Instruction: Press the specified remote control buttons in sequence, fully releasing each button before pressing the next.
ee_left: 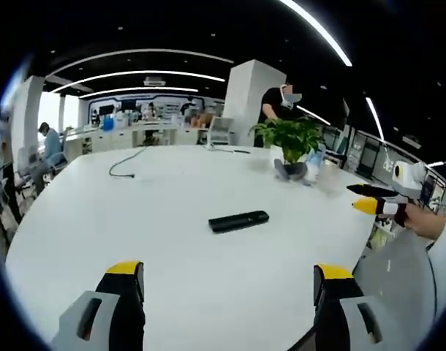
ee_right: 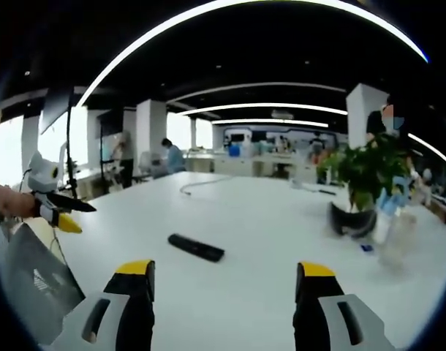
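Observation:
A black remote control [ee_left: 239, 221] [ee_right: 197, 248] lies flat near the middle of the white table [ee_left: 164, 197] [ee_right: 267, 219]. My left gripper [ee_left: 228, 284] hovers over the near table edge, short of the remote, jaws wide apart and holding nothing. My right gripper [ee_right: 224, 279] likewise stands open and bare, short of the remote. In the left gripper view the right gripper [ee_left: 371, 198] comes in from the right, held by a hand off the table's side. The left gripper [ee_right: 66, 214] enters the right gripper view from the left.
A potted green plant [ee_left: 292, 142] [ee_right: 362, 183] and a clear bottle [ee_right: 387, 216] stand on the table beyond the remote. A dark cable [ee_left: 124, 167] lies farther back. People sit and stand at desks behind. Something grey [ee_left: 398, 270] sits by the table edge.

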Demonstrator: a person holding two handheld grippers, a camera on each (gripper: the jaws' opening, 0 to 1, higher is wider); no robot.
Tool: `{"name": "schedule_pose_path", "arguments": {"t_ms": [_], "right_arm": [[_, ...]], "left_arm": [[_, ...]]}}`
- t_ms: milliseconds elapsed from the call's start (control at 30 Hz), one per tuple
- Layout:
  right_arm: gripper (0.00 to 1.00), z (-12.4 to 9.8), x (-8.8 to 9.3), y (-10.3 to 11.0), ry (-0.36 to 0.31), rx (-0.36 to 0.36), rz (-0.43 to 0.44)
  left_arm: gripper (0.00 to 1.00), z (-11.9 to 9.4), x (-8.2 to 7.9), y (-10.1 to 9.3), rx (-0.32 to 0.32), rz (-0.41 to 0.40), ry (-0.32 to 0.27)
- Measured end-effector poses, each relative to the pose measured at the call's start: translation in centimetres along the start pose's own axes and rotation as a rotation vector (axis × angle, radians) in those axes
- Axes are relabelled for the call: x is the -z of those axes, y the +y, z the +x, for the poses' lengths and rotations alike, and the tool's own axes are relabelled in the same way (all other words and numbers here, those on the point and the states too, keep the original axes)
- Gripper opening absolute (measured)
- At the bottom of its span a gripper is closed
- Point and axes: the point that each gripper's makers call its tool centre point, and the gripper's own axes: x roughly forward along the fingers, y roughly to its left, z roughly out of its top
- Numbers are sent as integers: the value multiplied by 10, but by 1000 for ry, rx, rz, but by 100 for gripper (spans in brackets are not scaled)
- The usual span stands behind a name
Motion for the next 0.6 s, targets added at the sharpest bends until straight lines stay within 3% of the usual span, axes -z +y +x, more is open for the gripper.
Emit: {"name": "schedule_pose_path", "arguments": {"t_ms": [133, 333, 500, 600], "right_arm": [[78, 0, 2, 0, 11, 0, -13], [78, -1, 1, 0, 3, 0, -3], [76, 0, 6, 0, 33, -3, -16], [76, -1, 5, 1, 29, -4, -15]], "left_arm": [[100, 8, 5, -3, 72, 2, 106], [99, 23, -7, -1, 131, 42, 154], [98, 36, -13, -1, 207, 56, 225], [98, 45, -16, 5, 226, 120, 278]]}}
